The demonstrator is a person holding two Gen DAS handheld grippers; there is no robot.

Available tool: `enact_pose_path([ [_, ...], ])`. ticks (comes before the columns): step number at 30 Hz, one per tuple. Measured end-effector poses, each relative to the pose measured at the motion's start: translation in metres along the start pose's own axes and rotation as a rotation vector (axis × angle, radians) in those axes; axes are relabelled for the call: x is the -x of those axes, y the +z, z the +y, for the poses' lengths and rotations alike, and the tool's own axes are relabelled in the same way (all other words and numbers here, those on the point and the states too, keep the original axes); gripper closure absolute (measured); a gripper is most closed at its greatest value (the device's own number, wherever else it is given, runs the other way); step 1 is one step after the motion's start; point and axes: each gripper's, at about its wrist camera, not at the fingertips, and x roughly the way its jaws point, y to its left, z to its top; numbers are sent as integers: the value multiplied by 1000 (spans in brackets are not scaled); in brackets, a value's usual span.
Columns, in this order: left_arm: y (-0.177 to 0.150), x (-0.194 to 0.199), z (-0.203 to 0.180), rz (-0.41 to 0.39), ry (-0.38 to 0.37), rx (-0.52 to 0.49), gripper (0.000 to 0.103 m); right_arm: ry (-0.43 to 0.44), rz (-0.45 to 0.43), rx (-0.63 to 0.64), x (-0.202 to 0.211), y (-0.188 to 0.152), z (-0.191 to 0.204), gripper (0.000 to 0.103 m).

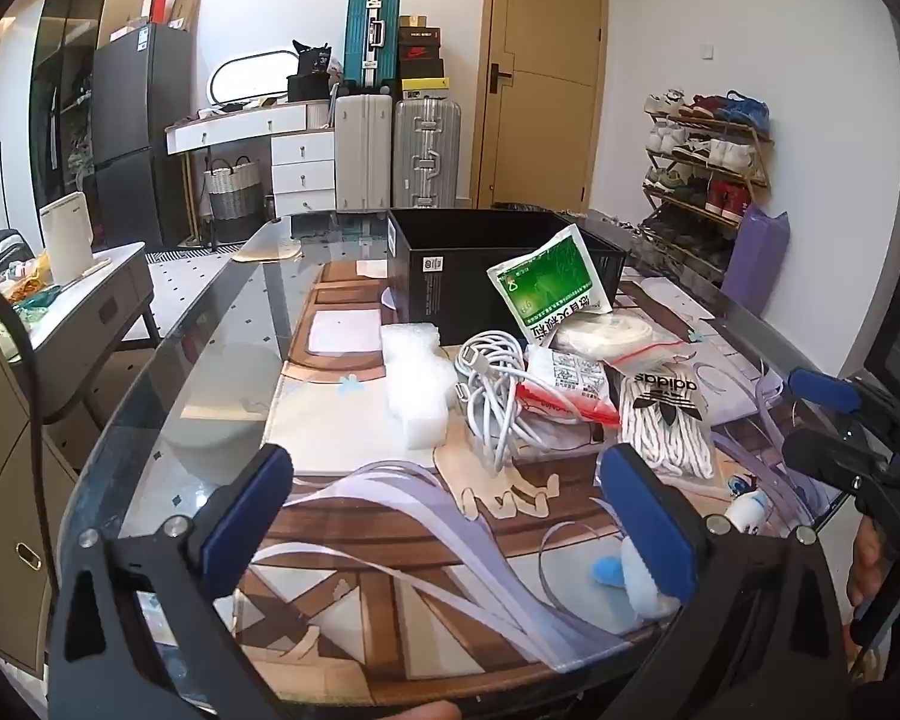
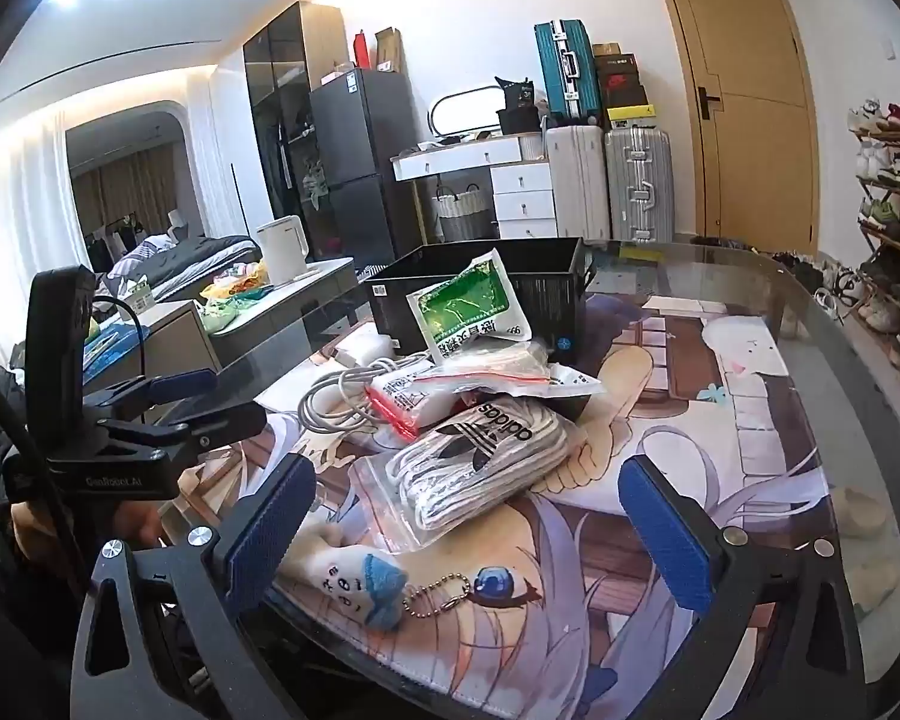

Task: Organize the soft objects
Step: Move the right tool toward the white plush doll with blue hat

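Note:
A pile of soft items lies on the printed mat: a white foam block (image 1: 414, 384), a coiled white cable (image 1: 495, 390), a red-sealed packet (image 1: 564, 381), a bag of white adidas laces (image 1: 666, 420) (image 2: 480, 462), and a green-and-white sachet (image 1: 549, 285) (image 2: 471, 306) leaning on the open black box (image 1: 450, 252) (image 2: 546, 288). A small white plush keychain with a blue bow (image 2: 354, 585) (image 1: 630, 576) lies nearest. My left gripper (image 1: 450, 522) stands open short of the pile, nothing between its fingers. My right gripper (image 2: 474, 534) is open too, the plush and laces bag ahead of it.
The glass table (image 2: 810, 324) carries the mat. A low side table with a white kettle (image 1: 66, 237) stands to the left. Suitcases (image 1: 396, 150), a drawer unit, a fridge and a door are behind; a shoe rack (image 1: 708, 162) lines the right wall.

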Motion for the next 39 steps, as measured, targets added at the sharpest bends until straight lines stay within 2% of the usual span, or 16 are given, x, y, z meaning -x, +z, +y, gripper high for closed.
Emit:
enact_pose_path([
  [39, 3, -2, 1, -13, 5, 4, 0, 10, -2, 54, 5, -3, 16, 0],
])
